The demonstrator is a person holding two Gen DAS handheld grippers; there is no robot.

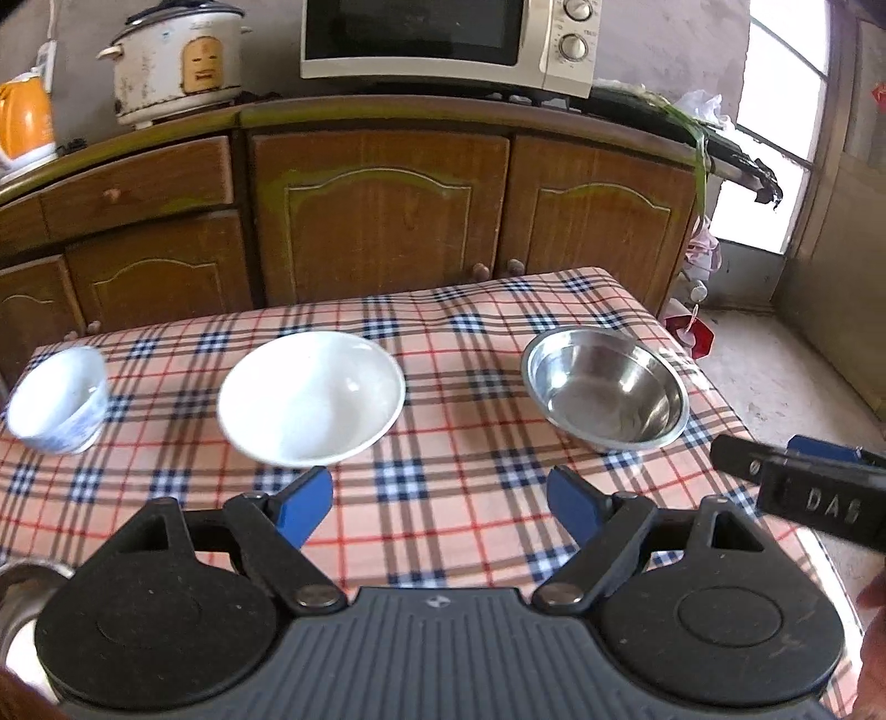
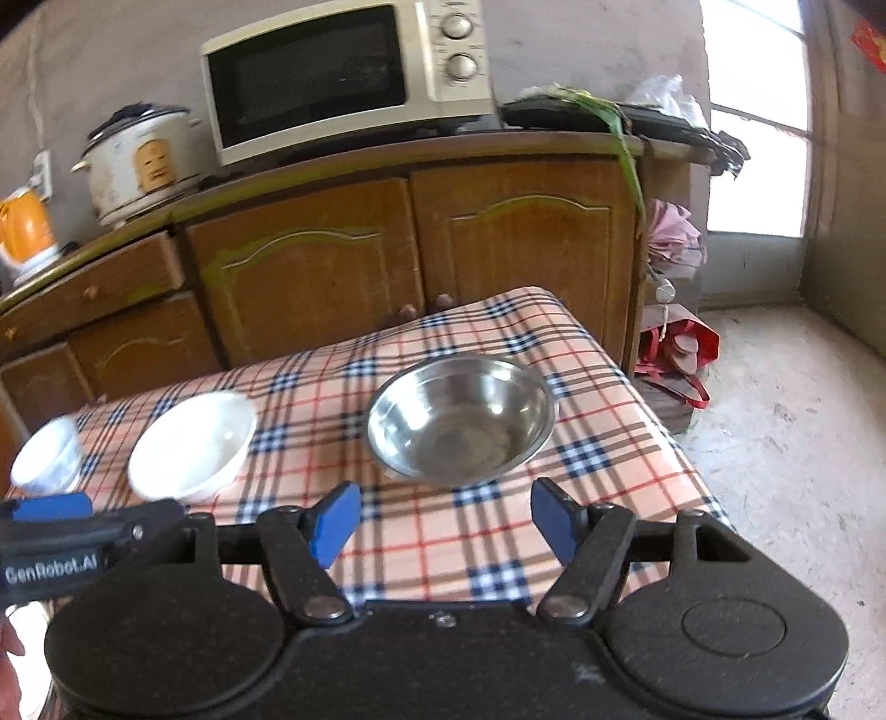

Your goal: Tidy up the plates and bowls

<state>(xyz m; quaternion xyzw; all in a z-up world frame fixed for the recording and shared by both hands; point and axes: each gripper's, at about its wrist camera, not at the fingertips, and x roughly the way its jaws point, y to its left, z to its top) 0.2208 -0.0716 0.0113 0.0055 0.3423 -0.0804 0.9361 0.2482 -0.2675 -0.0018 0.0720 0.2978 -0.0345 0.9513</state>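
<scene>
Three bowls stand in a row on the plaid tablecloth. A small white bowl with blue pattern is at the left, a wider white bowl in the middle, a steel bowl at the right. My left gripper is open and empty, just short of the white bowl. My right gripper is open and empty in front of the steel bowl. In the right wrist view the white bowl and the small bowl lie to the left. Another steel rim shows at the near left.
A wooden cabinet runs behind the table, carrying a microwave, a rice cooker and an orange kettle. The table's right edge drops to a concrete floor with a red bag beside it.
</scene>
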